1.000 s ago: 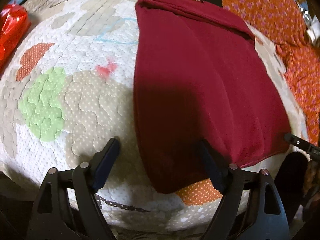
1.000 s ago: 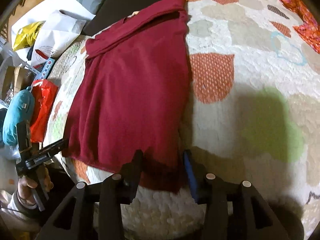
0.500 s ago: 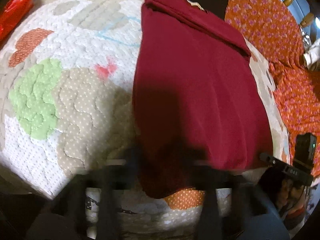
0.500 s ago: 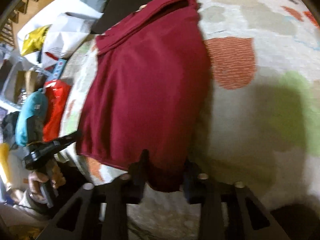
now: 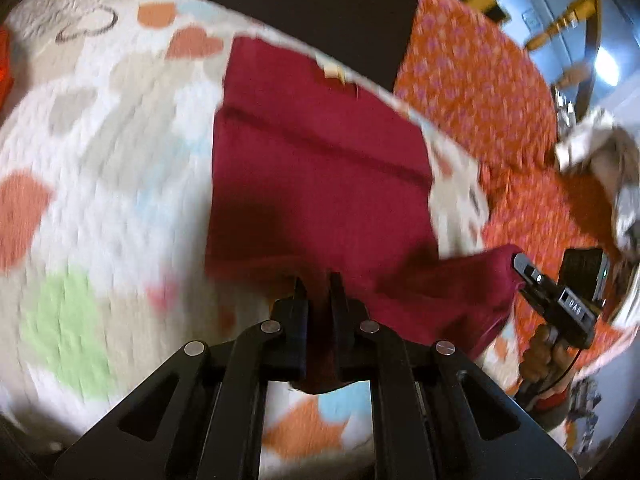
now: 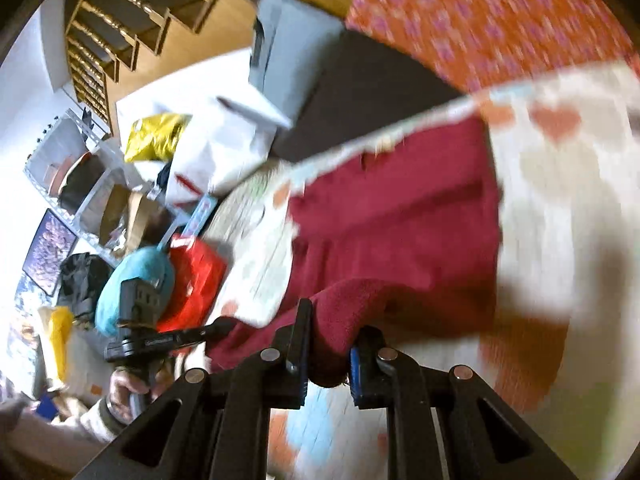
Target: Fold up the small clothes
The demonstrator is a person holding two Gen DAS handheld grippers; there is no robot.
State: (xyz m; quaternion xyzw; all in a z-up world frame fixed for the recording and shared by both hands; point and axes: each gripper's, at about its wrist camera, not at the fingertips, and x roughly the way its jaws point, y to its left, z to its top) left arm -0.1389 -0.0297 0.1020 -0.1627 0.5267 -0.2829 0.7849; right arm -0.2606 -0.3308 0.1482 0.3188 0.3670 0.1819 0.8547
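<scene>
My left gripper [image 5: 317, 280] is clenched on the near hem of the red garment [image 5: 316, 168], its fingers [image 5: 301, 300] pinched tight with cloth bunched between them, and my right gripper [image 6: 327, 322] grasps the other hem corner, a fat roll of cloth filling the gap between its fingers [image 6: 303, 332]. A second ago both pairs of fingers stood wide open over the garment lying flat; now both have closed and the near edge has come up off the quilt [image 5: 100, 152], hanging in a sagging band between the two grippers. The far half, with the collar and its label, lies flat on the quilt beside the orange floral sheet [image 5: 480, 92]. I judge the lengthwise fold has begun: next, carry the hem toward the collar.
</scene>
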